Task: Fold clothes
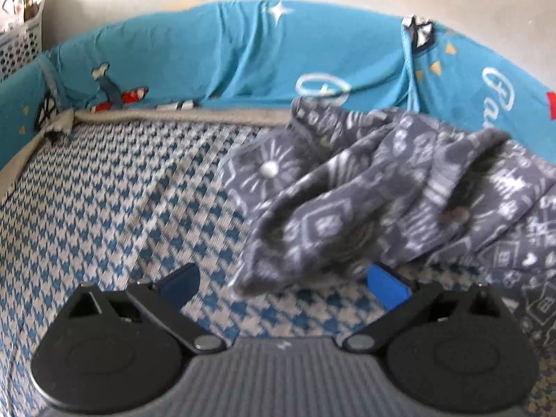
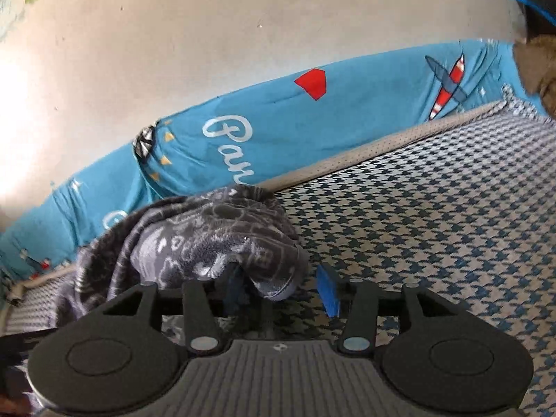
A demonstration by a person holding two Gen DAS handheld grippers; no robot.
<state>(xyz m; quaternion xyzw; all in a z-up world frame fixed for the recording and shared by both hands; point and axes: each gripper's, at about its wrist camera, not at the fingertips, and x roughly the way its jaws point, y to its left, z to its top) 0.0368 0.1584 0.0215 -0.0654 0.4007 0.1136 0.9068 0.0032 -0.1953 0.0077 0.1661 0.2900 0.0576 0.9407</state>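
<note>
Left wrist view, left claw [image 1: 295, 286] open, jaws wide apart, blurred grey patterned garment [image 1: 382, 187] hanging just ahead over checked mat [image 1: 104, 208], right wrist view, right claw [image 2: 281, 290] half open, garment [image 2: 208, 239] edge drooping btwn its pads, not pinched, blue sheet [image 2: 295, 121] behind.

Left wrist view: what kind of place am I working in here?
Most likely a bed in a bedroom. A houndstooth woven mat covers the sleeping surface, a blue cartoon-print padded bumper lines its edge against a plain wall, and a grey patterned garment lies crumpled on the mat.

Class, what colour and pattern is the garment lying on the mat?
Grey garment with white geometric prints; clearest in the left wrist view.
</note>
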